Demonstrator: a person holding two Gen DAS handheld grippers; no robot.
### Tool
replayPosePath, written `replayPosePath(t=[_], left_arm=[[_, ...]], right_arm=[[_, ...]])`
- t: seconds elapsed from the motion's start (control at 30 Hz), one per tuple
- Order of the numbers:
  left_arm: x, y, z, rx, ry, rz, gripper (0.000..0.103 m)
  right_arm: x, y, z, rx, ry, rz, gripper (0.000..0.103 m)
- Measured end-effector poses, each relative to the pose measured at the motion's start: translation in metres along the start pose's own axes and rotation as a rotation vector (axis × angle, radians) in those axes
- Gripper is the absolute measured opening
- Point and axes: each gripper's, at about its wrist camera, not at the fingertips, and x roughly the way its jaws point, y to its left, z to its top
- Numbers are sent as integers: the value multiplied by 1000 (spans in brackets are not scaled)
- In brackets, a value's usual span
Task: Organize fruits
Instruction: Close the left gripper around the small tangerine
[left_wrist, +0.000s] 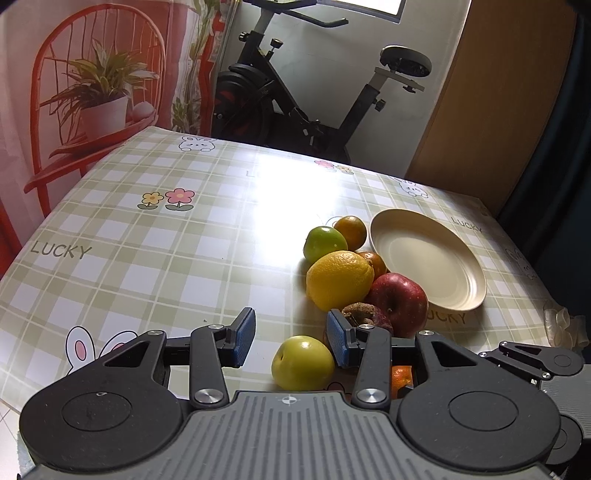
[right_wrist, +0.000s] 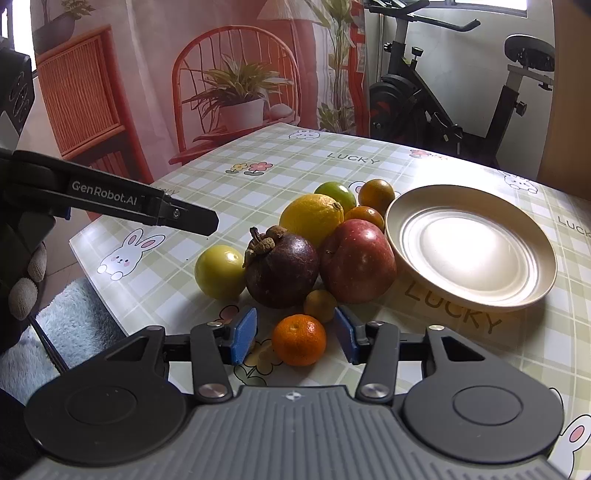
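Observation:
A pile of fruit lies left of an empty cream plate: a yellow lemon, a red apple, a dark mangosteen, a yellow-green apple, a green apple, several small oranges. A bright tangerine lies between the open jaws of my right gripper, not clamped. My left gripper is open; the yellow-green apple sits just in front of its jaws. The lemon, red apple and plate lie beyond. The left gripper's finger shows in the right wrist view.
The table wears a green checked cloth with rabbits and "LUCKY" print. Its near edge lies at the lower left in the right wrist view, with a blue rug below. An exercise bike and a chair-print curtain stand behind.

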Motion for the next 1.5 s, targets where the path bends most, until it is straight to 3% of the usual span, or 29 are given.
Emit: replayPosePath(t=[0.13, 0.33, 0.53, 0.77, 1.03, 1.17, 1.5], left_arm=[[3, -9, -3, 35, 17, -33, 43], [9, -28, -9, 78, 62, -139, 43], [24, -54, -18, 152, 144, -215, 42], [35, -71, -25, 203, 213, -224, 36], [57, -83, -25, 216, 319, -268, 36], [67, -95, -22, 239, 343, -284, 36], [75, -99, -21, 248, 361, -241, 34]], right_arm=[[3, 0, 0, -5, 8, 0, 46], [13, -1, -4, 0, 52, -5, 46], [18, -4, -7, 15, 73, -7, 43], [16, -6, -12, 8, 68, 13, 37], [0, -19, -21, 9, 56, -61, 36], [-4, -23, -26, 17, 52, -56, 35], [-1, -27, -28, 36, 45, -36, 34]])
